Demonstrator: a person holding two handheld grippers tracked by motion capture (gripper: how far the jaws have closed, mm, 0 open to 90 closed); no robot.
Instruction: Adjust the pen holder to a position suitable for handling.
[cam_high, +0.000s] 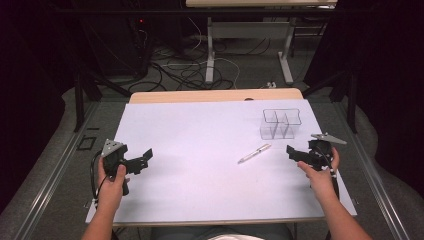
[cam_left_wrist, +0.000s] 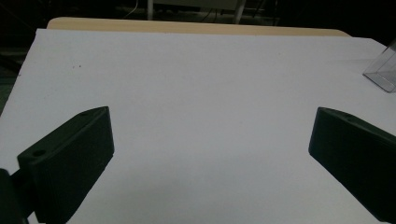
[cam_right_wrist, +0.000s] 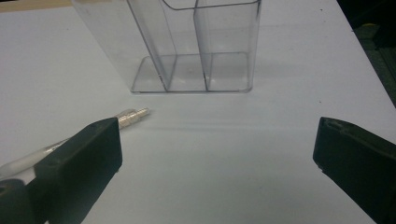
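The pen (cam_high: 254, 153) is laid flat on the white surface (cam_high: 200, 150), near the clear divided holder (cam_high: 281, 123); the right gripper (cam_high: 295, 154) is held just beside it, jaws wide apart, empty; the left gripper (cam_high: 145, 157) is held well apart from it, jaws likewise spread, nothing gripped.

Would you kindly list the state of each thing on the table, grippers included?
Pen: lying flat on the white sheet, untouched.
Clear organizer: upright, compartments empty.
Left gripper: open, holding nothing.
Right gripper: open, holding nothing, near the pen.
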